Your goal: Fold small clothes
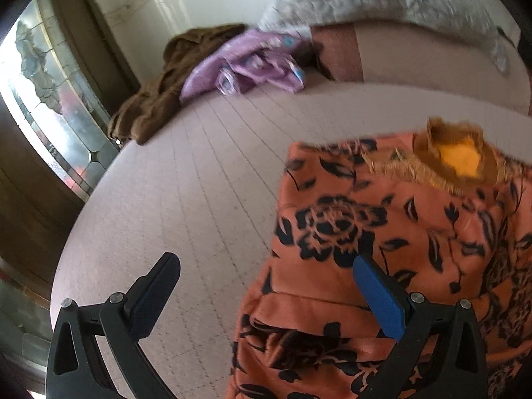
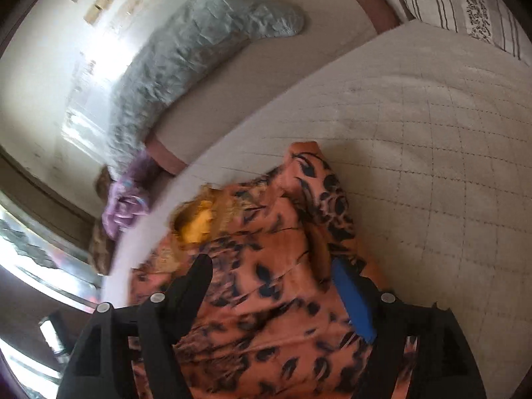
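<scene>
The bed carried everything, with its quilted cover running far to the pillows. On it lay the orange garment with dark flowers, its neck opening pointing away from the person and its long axis running from the near edge toward the pillows. A purple cloth and a brown cloth lay well apart from it, at the far left edge.

The left hand-held gripper was spread wide. It stood at the left border of the garment: one finger was over the bare cover and the blue one over the fabric, and nothing was between them.

The right hand-held gripper was also spread, directly above the garment's middle, so it seemed the nearer one. I judged that the next grasp would depend on which side edge each one reached.
</scene>
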### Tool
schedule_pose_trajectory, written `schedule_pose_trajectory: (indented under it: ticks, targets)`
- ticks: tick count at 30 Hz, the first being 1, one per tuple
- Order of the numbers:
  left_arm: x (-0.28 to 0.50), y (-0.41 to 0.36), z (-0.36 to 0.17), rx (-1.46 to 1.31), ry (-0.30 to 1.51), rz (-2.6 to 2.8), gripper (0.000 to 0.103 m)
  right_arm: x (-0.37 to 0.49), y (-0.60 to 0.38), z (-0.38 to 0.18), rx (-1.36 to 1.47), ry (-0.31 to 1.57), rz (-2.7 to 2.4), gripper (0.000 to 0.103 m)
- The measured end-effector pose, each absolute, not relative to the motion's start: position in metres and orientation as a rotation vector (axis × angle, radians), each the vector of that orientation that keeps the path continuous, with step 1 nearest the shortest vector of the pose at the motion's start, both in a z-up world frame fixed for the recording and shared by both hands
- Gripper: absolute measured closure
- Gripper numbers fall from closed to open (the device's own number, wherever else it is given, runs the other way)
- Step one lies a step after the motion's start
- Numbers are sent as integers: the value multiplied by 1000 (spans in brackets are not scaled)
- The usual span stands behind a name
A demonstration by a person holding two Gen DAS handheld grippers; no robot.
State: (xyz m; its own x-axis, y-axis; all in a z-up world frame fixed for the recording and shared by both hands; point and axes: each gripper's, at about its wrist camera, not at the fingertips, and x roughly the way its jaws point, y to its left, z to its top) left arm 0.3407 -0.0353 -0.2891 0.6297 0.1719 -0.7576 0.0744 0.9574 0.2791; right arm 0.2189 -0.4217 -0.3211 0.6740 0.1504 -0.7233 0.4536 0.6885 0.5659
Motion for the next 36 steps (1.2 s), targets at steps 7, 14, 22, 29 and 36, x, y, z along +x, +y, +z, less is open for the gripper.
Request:
schedule_pose_trajectory:
  ticks: [7, 14, 22, 29, 36]
  targets:
    - [333, -38, -305, 378, 903, 75, 0, 225, -403, -302, 690, 775, -123, 96]
    - [324, -38, -311, 445, 897, 66, 0, 185, -416, -308, 675, 912, -108, 95]
    - [308, -32, -286, 463, 791, 83, 0, 183, -440, -302, 684, 862, -289, 82]
    - [320, -41, -298, 430, 869, 30, 0, 235, -402, -321, 652, 937, -135, 81]
    - [318, -40, -294, 421, 851, -10, 0, 249, -396, -333, 685, 972, -111, 81]
